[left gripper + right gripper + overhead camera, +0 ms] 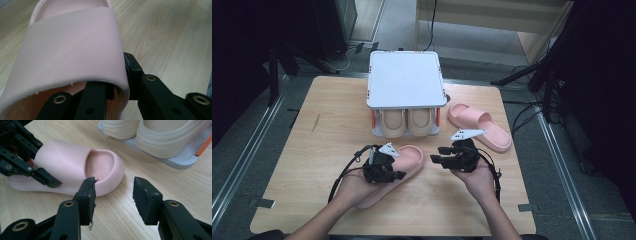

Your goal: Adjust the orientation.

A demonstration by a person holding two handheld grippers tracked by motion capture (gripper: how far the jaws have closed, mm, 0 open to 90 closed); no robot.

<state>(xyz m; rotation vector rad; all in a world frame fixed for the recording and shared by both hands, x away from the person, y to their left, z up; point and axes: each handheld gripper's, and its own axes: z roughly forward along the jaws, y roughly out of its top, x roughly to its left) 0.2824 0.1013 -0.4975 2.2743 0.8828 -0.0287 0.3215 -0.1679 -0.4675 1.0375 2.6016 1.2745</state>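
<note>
The left gripper (384, 167) sat right on the near pink slipper (404, 160), which lay flat on the wooden table (322, 150), toe aimed up and to the right toward the white shoe rack (404, 80). From the left gripper's own camera, one jaw was tucked under the strap of that slipper (72, 47) and the other stood just outside its edge, so the strap wall sat between them; whether the pads actually pressed on it, I couldn't tell. The jaws stood fairly narrow about the strap.

The right gripper (454, 157) hovered just to the right of the slipper's toe, jaws apart with nothing between them. In its view the toe (110, 170) lay just ahead and to the left of the jaws, long axis running away leftward, and the other gripper (30, 165) clung to the strap at the far left.

So the left hand was plainly the nearer one. My guess: the slipper was bound for the rack, where a cream pair (407, 122) already filled the lower shelf.

The slipper looked soft, smooth, matte pink, thick-soled, with a dotted footbed. Its mate (479, 125) lay well apart, right of the rack.
</note>
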